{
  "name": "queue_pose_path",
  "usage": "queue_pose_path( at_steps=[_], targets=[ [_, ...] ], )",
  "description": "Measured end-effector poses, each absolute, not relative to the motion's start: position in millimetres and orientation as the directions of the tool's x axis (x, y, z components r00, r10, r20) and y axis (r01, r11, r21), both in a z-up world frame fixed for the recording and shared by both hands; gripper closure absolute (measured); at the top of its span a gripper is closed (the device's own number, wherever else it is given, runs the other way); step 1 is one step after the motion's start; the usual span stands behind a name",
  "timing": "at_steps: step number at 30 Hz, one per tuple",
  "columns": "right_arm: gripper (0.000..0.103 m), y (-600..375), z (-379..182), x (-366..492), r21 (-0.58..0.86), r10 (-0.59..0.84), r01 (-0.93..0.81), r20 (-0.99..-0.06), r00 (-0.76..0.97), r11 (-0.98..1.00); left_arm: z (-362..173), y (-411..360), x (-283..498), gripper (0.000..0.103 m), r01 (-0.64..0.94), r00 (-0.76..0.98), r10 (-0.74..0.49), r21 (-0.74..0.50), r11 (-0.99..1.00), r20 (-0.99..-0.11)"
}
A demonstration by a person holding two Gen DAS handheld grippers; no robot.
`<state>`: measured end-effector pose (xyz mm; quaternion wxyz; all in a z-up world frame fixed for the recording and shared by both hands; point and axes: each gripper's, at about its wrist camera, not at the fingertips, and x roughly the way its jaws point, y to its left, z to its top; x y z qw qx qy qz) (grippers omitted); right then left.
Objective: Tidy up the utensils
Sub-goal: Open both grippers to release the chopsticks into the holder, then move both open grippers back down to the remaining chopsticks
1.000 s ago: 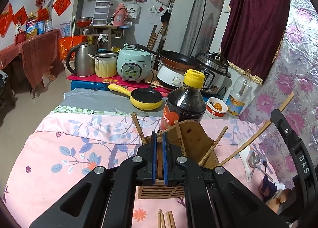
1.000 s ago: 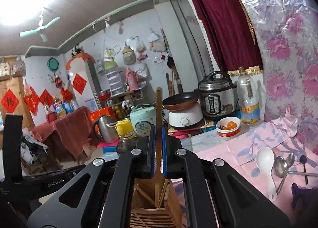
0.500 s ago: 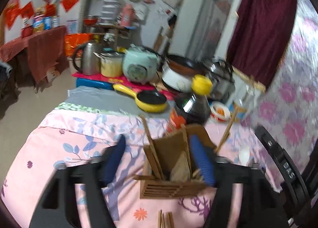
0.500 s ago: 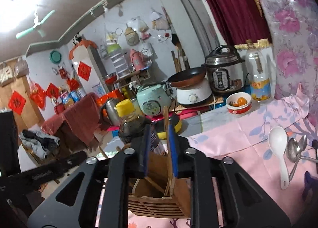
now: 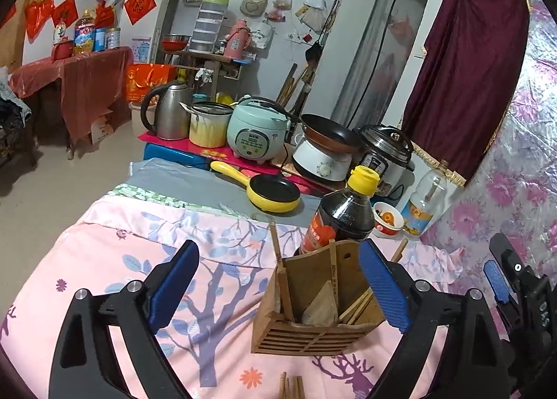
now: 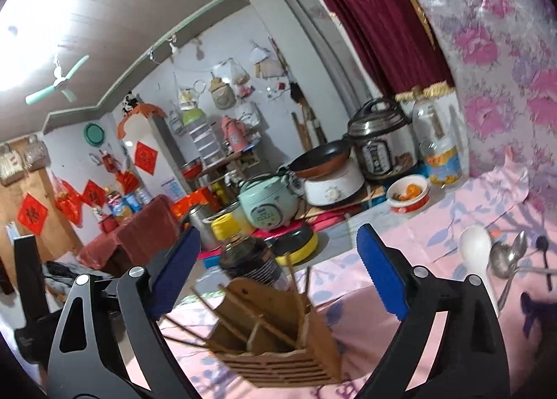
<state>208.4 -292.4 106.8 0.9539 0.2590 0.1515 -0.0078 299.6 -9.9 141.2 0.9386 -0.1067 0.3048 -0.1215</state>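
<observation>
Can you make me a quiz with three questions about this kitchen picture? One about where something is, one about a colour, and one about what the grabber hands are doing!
1. Where does the dark sauce bottle stand?
A. right behind the wooden utensil holder
B. on the red table
C. inside the yellow pan

2. What colour is the bottle's cap?
A. green
B. yellow
C. white

3. How are the jaws of the left gripper and right gripper?
A. both wide open, holding nothing
B. both squeezing chopsticks
C. one open, one shut

Answers:
1 A, the bottle rises just past the holder's back.
2 B, the cap is bright yellow.
3 A, the blue pads stand far apart in each view.
</observation>
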Motion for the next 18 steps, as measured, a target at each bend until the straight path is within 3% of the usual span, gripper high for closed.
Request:
queue_pose_path(
  at_steps=[13,18],
  targets=[
    [0.011,-258.8,115.7,138.7,0.452,0.097,0.068,-0.332,0.938,0.89,113.3,0.2,242.7,0.01,0.125,0.749,-0.259,-0.254,0.959,-0.61],
    [0.009,-242.2,112.4,108.2,0.359,0.072,0.075,-0.378,0.923,0.93,56.1,8.5,200.9,0.01,0.126,0.702,-0.221,-0.188,0.974,-0.677]
  ],
)
